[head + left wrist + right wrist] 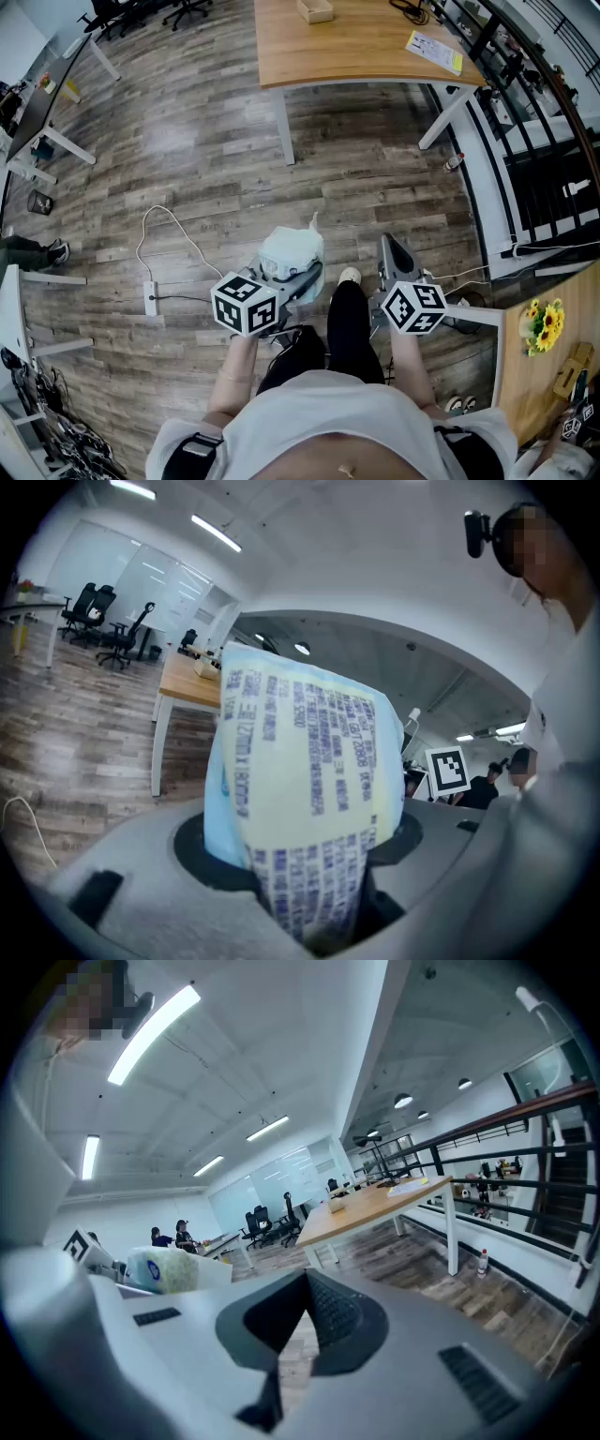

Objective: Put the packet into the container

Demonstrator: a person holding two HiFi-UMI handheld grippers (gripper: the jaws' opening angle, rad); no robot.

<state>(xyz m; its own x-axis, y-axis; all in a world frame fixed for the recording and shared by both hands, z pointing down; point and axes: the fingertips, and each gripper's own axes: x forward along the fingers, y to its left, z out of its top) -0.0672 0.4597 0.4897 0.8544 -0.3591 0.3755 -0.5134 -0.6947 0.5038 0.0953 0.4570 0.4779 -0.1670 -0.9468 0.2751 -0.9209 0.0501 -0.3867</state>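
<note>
I hold a plump white and pale-blue packet (291, 251) in my left gripper (300, 274), whose jaws are shut on its lower part at waist height above the floor. In the left gripper view the packet (300, 780) fills the middle, blue print facing me, and hides the fingertips. My right gripper (392, 251) hangs just right of it with nothing in it; in the right gripper view its tips (305, 1283) meet, and the packet (164, 1269) shows at the left. A small open box (315, 10) sits on the far wooden table (356, 47).
A yellow-edged sheet (434, 49) lies on the table's right end. A power strip with a white cable (150, 298) lies on the plank floor to the left. A black railing (539, 131) runs along the right. Office chairs stand far left.
</note>
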